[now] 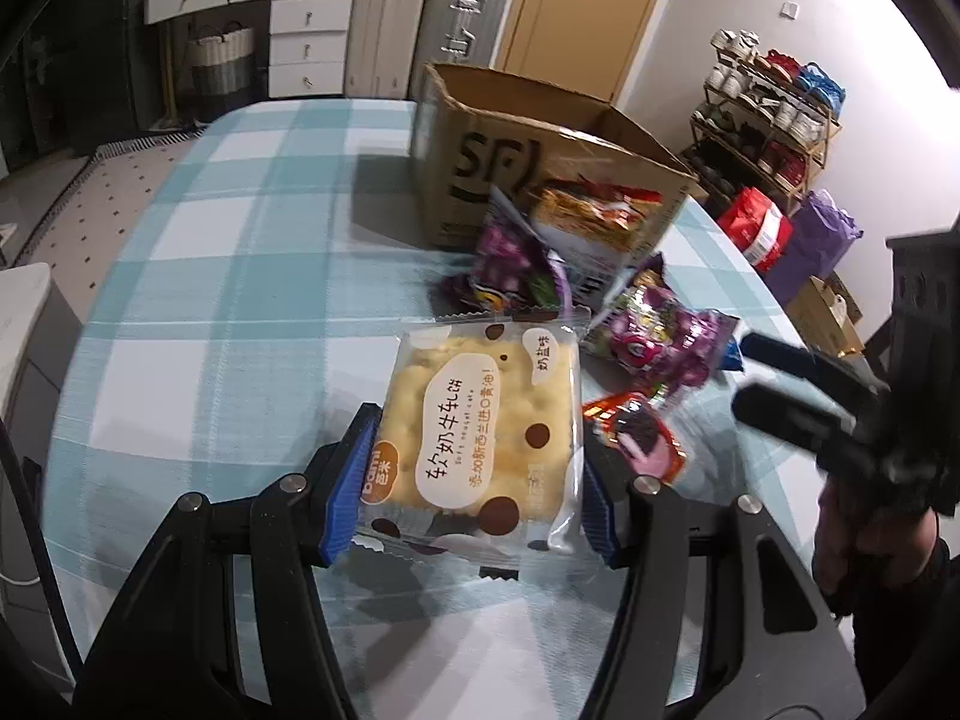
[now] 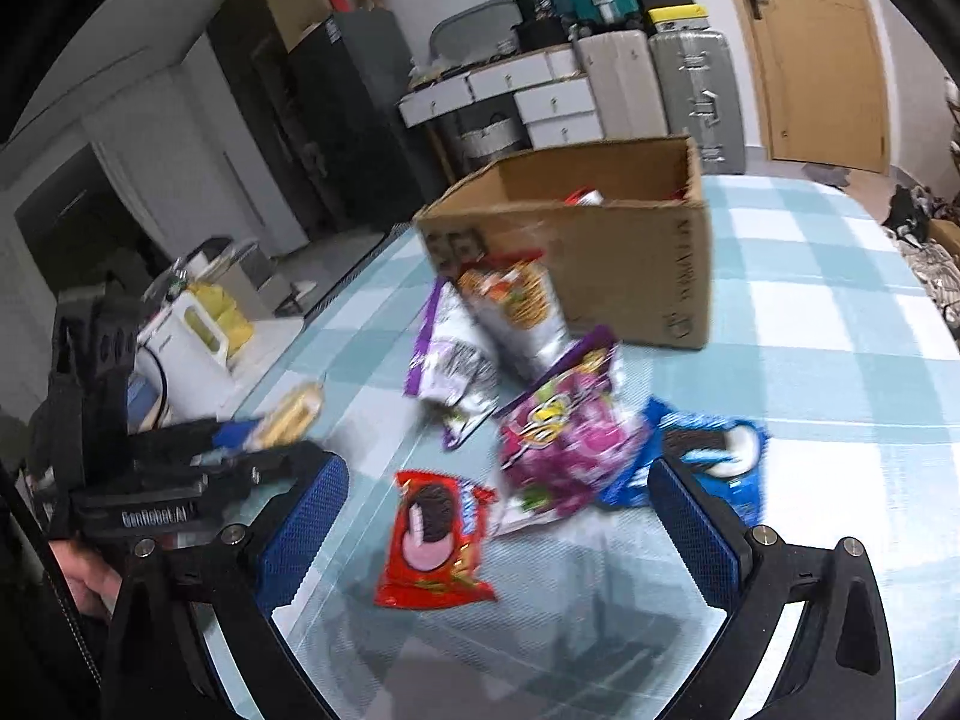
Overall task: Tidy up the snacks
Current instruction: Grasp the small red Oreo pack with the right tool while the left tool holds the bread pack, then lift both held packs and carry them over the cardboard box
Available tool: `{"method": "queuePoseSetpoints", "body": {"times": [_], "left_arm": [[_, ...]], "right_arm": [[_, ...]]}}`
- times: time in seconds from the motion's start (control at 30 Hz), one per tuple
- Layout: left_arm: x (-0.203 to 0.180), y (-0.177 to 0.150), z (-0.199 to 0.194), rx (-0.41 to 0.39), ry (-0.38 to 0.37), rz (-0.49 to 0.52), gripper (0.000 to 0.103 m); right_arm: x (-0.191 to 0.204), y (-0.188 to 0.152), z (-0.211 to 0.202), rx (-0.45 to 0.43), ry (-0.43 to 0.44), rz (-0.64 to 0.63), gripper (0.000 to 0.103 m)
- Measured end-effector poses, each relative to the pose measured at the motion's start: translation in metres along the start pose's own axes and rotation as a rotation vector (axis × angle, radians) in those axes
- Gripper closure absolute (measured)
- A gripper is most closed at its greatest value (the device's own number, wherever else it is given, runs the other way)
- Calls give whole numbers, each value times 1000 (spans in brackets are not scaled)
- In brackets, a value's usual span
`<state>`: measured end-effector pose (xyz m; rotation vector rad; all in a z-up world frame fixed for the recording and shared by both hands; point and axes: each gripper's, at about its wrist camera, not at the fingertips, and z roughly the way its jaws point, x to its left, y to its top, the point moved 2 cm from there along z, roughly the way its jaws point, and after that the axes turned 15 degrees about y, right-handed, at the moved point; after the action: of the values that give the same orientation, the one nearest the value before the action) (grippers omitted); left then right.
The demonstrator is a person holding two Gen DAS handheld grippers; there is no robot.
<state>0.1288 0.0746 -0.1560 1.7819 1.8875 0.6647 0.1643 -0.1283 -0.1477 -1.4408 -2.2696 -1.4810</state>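
Clear crinkly plastic with brown dots, that's the nougat cracker pack (image 1: 480,438), and in the left wrist view the left gripper (image 1: 474,480) has it pinched between its blue pads, one pad on each long side, the pack lifted off the checked worktop (image 1: 228,252). It looks light, with a firm slab of biscuit inside a slippery film; the judgement here is that the squeeze belongs on the biscuit body, as it is now, not on the thin sealed edges, and not too hard, since crackers snap. Ahead stands the open cardboard box (image 1: 480,168), and leaning against its front a red and silver chip bag (image 1: 594,222), with a purple snack bag (image 1: 516,264) and a second purple bag (image 1: 660,336) just beside it. A red sandwich-cookie pack (image 1: 636,432) lies flat near the held pack. The right gripper (image 1: 774,384) comes in at the right edge, blurred.

Over to the right wrist view: the right gripper (image 2: 498,528) is spread wide, nothing between its pads, hovering above the red sandwich-cookie pack (image 2: 432,540). That pack lies flat, small, probably light and a bit brittle inside; gripping across its narrow width seems the safest hold. The second purple bag (image 2: 564,444) looks puffy and soft, likely to slide if nipped at a corner. A blue cookie pack (image 2: 720,456) sits partly behind the right pad. The cardboard box (image 2: 600,252) waits beyond, some packets already inside, and the left gripper (image 2: 240,450) shows at the left, blurred
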Motion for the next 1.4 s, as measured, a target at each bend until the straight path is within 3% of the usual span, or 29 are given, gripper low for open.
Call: {"method": "queuePoseSetpoints", "body": {"times": [0.2,0.57,0.73,0.77,0.87,0.93,1.4], "left_arm": [[17,1,4,-11,39,-19,46],[31,-3,3,-9,41,-61,46],[33,-4,0,-15,39,-63,46],[33,-4,0,-14,39,-64,46],[35,-5,-2,-17,43,-70,46],[36,-6,-4,-16,47,-74,46],[28,-6,-17,-29,40,-55,46]], "right_arm": [[16,-14,21,62,11,-24,1],[29,-25,53,124,8,-47,2],[34,-28,69,163,-3,-72,8],[36,-29,74,179,-13,-84,10],[40,-33,86,220,-52,-117,31],[40,-35,91,239,-57,-117,58],[32,-31,65,173,-11,-63,58]]}}
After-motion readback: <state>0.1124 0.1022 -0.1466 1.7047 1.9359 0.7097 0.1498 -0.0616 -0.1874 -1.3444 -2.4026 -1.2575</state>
